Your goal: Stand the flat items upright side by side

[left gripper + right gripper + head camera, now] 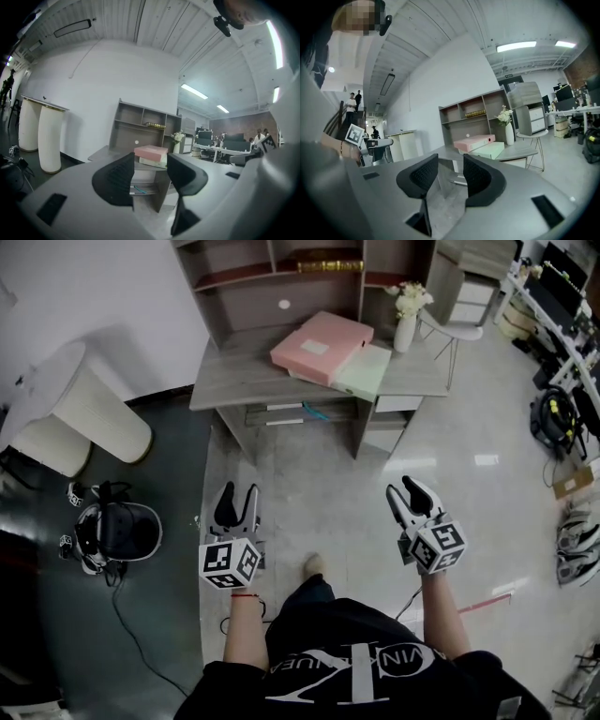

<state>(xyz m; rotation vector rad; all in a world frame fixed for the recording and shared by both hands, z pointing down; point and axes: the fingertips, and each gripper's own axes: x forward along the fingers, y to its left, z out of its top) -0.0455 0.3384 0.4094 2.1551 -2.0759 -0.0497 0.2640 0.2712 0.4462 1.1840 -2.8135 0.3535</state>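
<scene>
A pink file box (321, 346) lies flat on top of a pale green file box (367, 371) on the grey desk (225, 381). The pink file box (151, 152) and the green one (153, 162) show far ahead in the left gripper view, and the same pair, pink (473, 142) over green (487, 150), in the right gripper view. My left gripper (235, 502) hangs over the floor well short of the desk, jaws apart, nothing between them. My right gripper (405, 491) is likewise open and empty, a step back from the desk.
A white vase of flowers (407, 318) stands on the desk's right end beside the boxes. A shelf unit (281, 268) rises at the desk's back. A white round stool (457, 332) is right of the desk, white cylinders (80, 413) at the left, cables and a helmet-like device (120, 531) on the dark floor.
</scene>
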